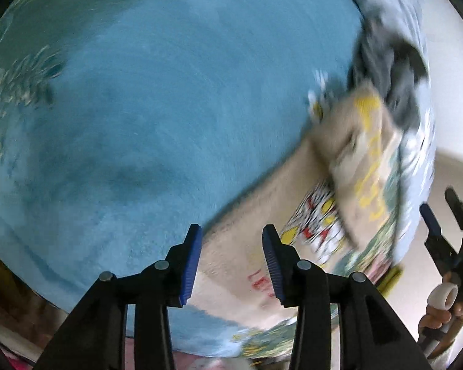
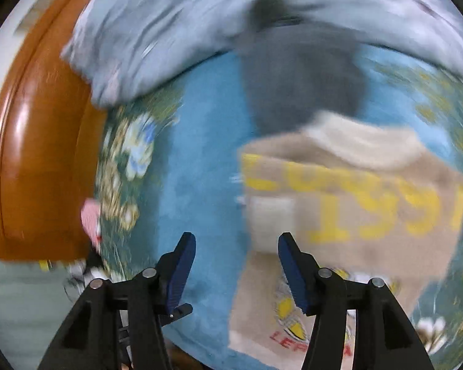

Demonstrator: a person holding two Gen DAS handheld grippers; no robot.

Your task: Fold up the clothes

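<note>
Blue bedspread (image 1: pixel 157 98), beige sweatshirt (image 2: pixel 348 215) lying on it, left gripper (image 1: pixel 231 265) and right gripper (image 2: pixel 236 274) fingers spread, empty.

Motion-blurred beige garment (image 2: pixel 339 215) (yellow lettering partly unreadable), dark clothing (image 2: pixel 302 83)

Beige garment (image 2: pixel 339 215) with yellow lettering lies on a blue, floral-edged blanket (image 2: pixel 200 154) beside dark grey clothing (image 2: pixel 302 83).

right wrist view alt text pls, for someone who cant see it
Blurred fisheye view: the open, empty right gripper hovers over a beige top with yellow lettering, lying on a blue blanket. A dark garment and pale blue bedding lie beyond, with a wooden headboard at left.
</note>
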